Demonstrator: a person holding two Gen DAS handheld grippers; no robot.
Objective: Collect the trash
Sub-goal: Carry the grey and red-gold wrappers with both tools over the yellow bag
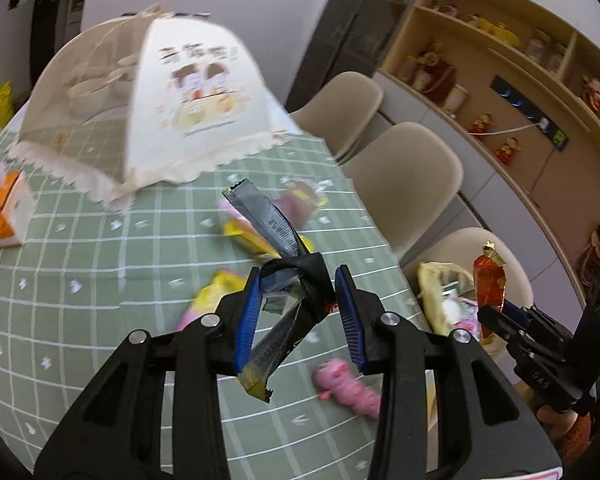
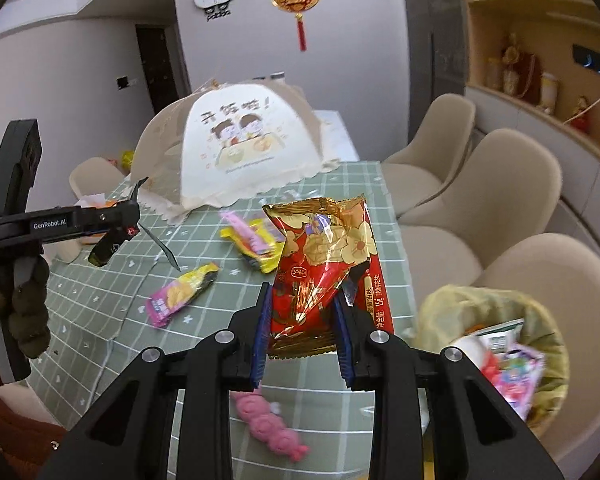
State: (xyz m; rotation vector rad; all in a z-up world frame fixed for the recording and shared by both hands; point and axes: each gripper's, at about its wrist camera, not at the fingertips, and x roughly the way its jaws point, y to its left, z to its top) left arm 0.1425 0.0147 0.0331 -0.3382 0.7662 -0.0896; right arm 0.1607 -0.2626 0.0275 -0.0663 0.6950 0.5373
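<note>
My left gripper is shut on a crumpled dark silver wrapper and holds it above the green checked table. It also shows in the right wrist view. My right gripper is shut on a red and gold snack wrapper, held near the table's right edge. That wrapper shows in the left wrist view. A bin with a yellow-green bag stands to the right, below the table edge, with several bits of trash inside. Yellow and pink wrappers and a pink-yellow packet lie on the table.
A mesh food cover stands at the table's far end. A pink toy lies near the front edge. An orange tissue box sits at the left. Beige chairs line the right side, with shelves behind.
</note>
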